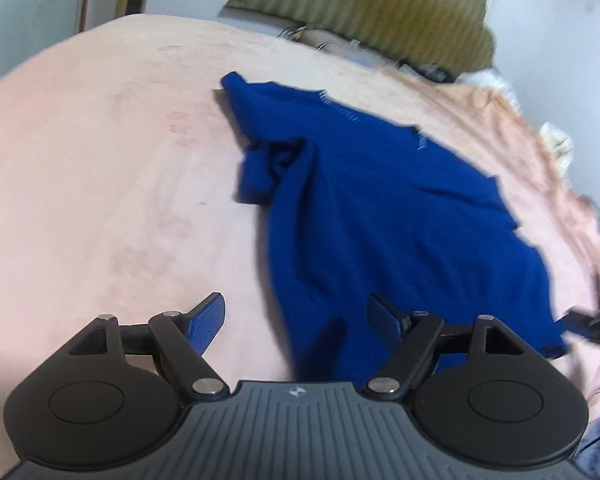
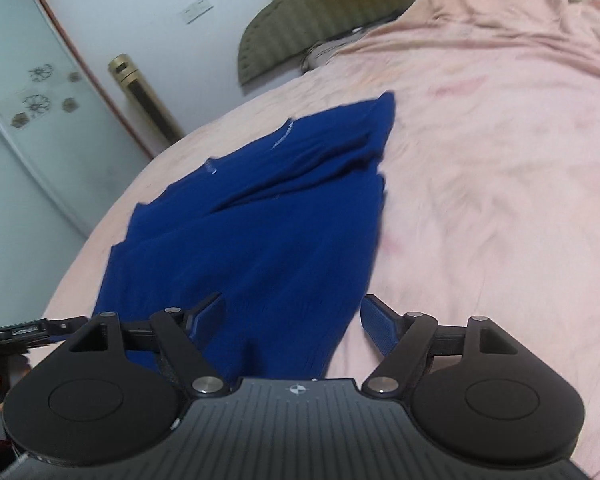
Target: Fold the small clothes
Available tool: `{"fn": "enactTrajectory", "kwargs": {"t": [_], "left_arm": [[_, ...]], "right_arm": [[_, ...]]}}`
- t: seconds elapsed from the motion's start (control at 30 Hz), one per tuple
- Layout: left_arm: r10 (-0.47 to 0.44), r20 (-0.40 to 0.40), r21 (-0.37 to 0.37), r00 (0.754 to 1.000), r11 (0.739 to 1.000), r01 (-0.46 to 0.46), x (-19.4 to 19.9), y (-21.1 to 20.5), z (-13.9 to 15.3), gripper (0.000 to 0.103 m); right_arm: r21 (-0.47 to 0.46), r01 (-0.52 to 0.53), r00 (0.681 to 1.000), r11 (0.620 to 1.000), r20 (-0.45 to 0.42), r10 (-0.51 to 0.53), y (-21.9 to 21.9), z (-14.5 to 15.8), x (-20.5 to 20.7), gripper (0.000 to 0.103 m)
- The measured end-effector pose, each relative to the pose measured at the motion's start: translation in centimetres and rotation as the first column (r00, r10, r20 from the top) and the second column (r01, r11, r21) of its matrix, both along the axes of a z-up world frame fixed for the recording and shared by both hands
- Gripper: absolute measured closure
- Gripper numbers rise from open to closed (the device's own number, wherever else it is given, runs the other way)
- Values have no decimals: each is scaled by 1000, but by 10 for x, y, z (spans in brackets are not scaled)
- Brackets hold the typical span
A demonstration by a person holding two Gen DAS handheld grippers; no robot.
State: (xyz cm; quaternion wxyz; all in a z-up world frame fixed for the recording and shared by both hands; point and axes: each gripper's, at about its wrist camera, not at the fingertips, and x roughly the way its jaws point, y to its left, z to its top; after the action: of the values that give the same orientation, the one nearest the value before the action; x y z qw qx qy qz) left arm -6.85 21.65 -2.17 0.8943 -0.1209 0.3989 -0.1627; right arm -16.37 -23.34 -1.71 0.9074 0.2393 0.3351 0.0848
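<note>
A blue shirt is spread, partly folded and wrinkled, on a pink blanket that covers the bed. The left gripper is held over its near edge with jaws wide and nothing pressed between them. The right gripper is likewise wide open above the near hem, and an olive headboard is seen behind.

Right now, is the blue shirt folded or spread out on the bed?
Partly folded. The blue shirt has one side lapped over its middle, with a bunched sleeve, and lies rumpled on the pink bedspread, not a neat stack.
</note>
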Motion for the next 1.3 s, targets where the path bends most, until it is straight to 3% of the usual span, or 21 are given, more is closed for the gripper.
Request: {"fn": "enactTrajectory", "kwargs": {"t": [0.07,0.17,0.27,0.4,0.5,0.63,0.73,0.77,0.83,0.87,0.9,0.97,1.0,1.07,1.3], "left_arm": [[29,9,-33,1000,999,-28,-2,4,-2,25],[34,-43,21,999,999,-33,5,0,-5,22],[-7,-54,72,999,997,11,7,-9,-1,12],[-38,-56,185,998,982,47,1,-26,0,11],[-60,-74,203,995,976,74,-3,-31,-1,11],[-6,-87,107,996,994,16,1,-22,-2,11],[-17,-100,-28,995,1000,14,9,-14,-4,11],[-33,-102,-66,994,998,26,11,-13,-6,11],[-49,-85,-77,995,996,42,13,-17,-8,13],[-52,-74,-68,996,997,47,13,-19,-9,24],[-41,-64,-46,997,998,38,12,-22,-9,53],[-40,-84,-31,996,999,37,12,-25,-9,80],[-42,-102,-59,994,998,36,12,-23,-10,91],[-42,-125,-136,991,990,24,10,-15,-10,92],[-58,-12,-217,998,975,54,-18,1,36,92]], "right_arm": [[-18,7,1000,1000,-19,-7,1,-3,-4,34],[-18,29,999,999,-39,-30,0,-9,-8,41],[-14,29,999,999,-38,-30,4,-12,-9,41],[-28,22,999,999,-38,-23,9,-14,-7,41],[-32,20,999,999,-44,-21,9,-14,-6,39],[24,13,998,1000,-58,-12,2,-15,-5,37],[40,9,998,999,-60,-7,3,-15,-6,36],[33,6,998,999,-57,-4,6,-14,-7,39],[9,-10,999,1000,-52,10,14,-14,-6,57],[-13,-19,998,1000,-56,18,18,-15,-5,71],[-30,-21,998,999,-53,19,21,-17,-5,79],[-25,-17,999,1000,-41,16,21,-19,-6,85],[-8,-11,999,1000,-40,11,19,-19,-7,90],[4,0,1000,1000,-29,0,18,-17,-10,92],[3,-30,996,1000,87,29,15,26,-31,93]]}}
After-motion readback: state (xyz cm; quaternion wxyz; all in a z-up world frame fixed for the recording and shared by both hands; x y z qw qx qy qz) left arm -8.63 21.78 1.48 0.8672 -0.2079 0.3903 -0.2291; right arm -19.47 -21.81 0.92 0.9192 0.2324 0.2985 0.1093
